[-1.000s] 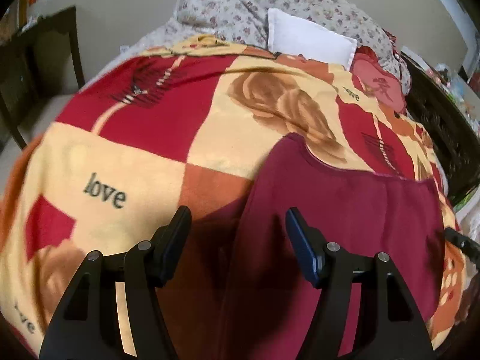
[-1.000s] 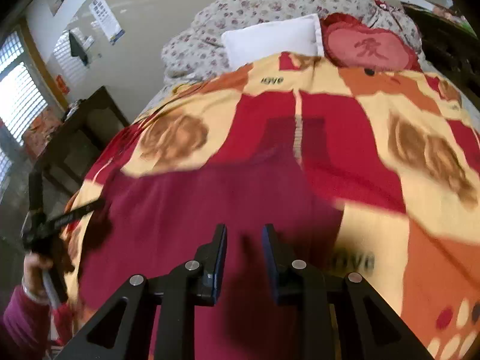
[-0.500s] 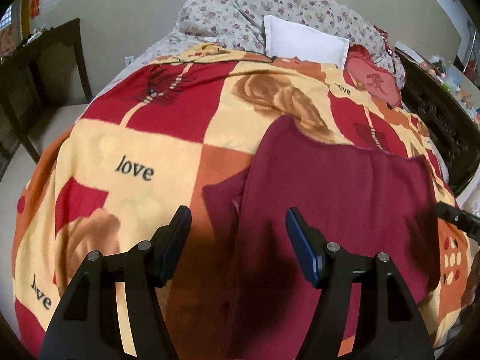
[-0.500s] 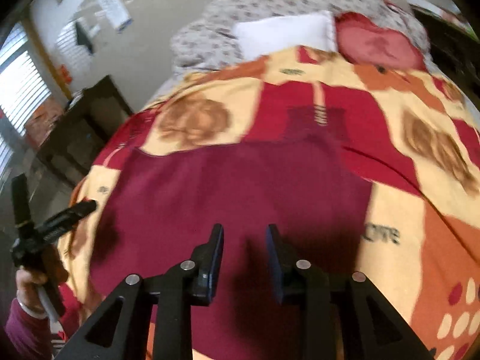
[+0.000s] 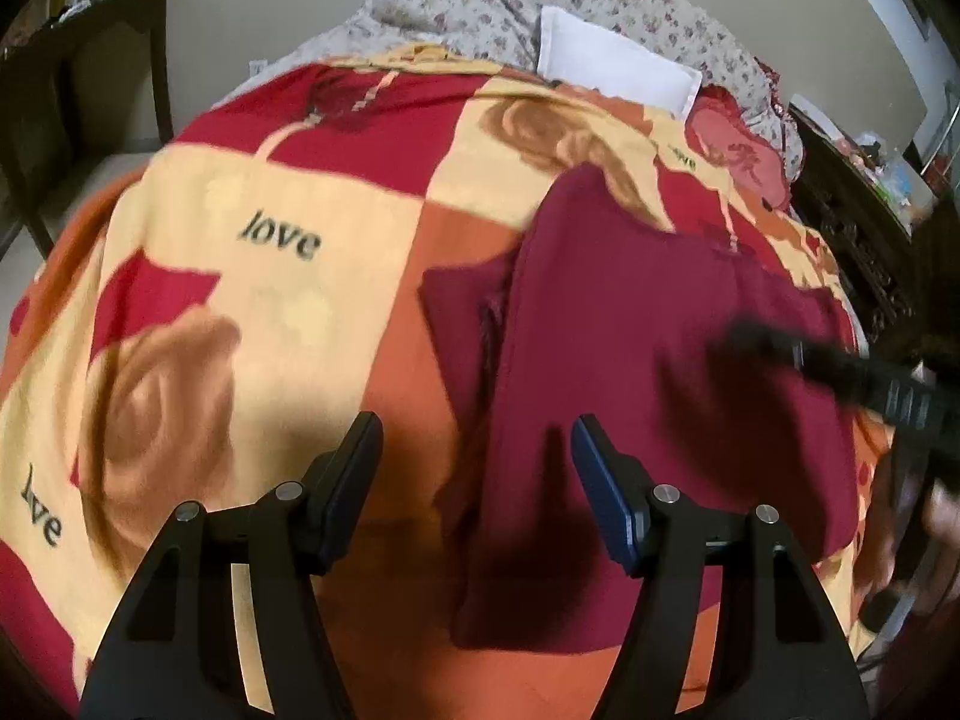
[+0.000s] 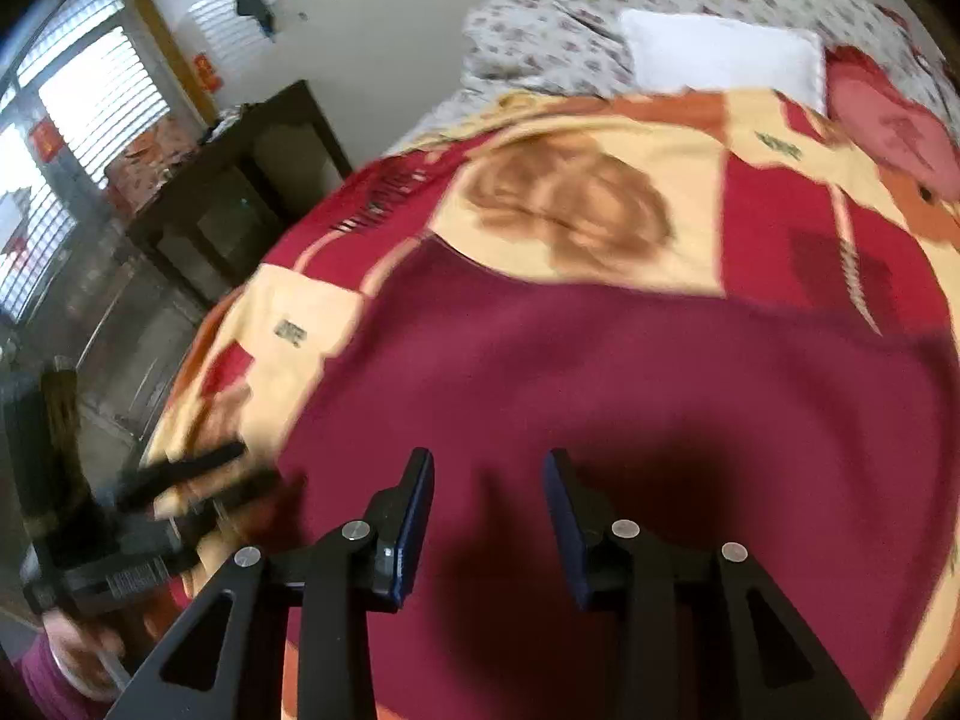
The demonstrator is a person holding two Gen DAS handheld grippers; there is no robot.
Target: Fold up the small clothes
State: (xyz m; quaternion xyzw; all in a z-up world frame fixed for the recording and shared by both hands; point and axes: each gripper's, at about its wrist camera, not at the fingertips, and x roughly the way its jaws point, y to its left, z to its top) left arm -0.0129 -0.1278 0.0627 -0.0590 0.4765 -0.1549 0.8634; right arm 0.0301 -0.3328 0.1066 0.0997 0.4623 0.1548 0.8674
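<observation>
Lying flat on the blanket (image 5: 288, 324) — maroon garment (image 5: 630, 360); left gripper (image 5: 477, 468) spread, empty — right gripper (image 6: 487, 510) opening, empty.

"love" printed repeatedly on the patchwork blanket (image 5: 300, 192)

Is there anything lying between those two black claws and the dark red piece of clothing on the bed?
Nothing visible. The dark red garment lies flat on the patterned blanket, bare on top. The left gripper hovers open over its edge, and the right gripper, jaws opening and empty, hangs over its middle.
</observation>
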